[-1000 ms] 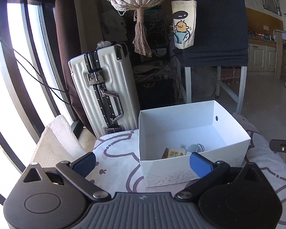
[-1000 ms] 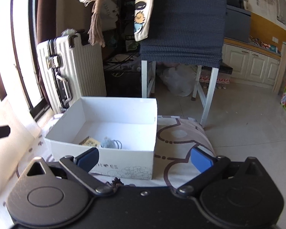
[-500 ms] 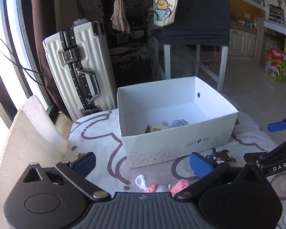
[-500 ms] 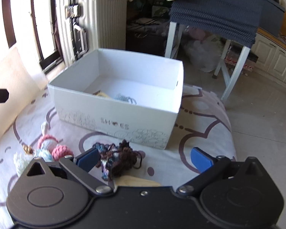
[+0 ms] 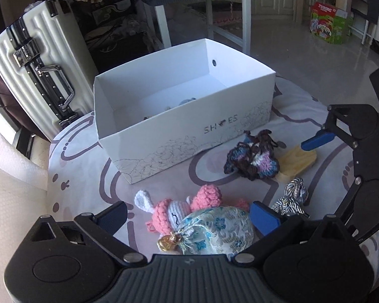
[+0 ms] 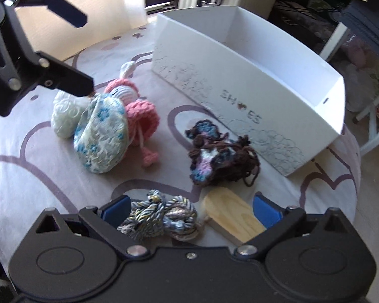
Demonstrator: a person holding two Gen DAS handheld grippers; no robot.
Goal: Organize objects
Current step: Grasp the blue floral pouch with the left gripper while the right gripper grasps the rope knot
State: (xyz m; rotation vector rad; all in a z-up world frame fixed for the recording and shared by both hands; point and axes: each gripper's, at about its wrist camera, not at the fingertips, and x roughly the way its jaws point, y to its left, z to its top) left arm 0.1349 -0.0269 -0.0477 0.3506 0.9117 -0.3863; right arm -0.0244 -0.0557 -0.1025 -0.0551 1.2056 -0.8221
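Both jaws spread; brocade pouch [image 5: 214, 229] before left gripper [image 5: 187, 218], cord bundle [image 6: 159, 217] before right gripper [image 6: 190, 208].

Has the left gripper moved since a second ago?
Yes. The left gripper has dropped and tilted down: the white shoe box sits higher in its view, and a brocade pouch now lies between its open fingers.

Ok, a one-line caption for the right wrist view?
Open right tongs over a cord knot and wooden piece, shoebox ahead.
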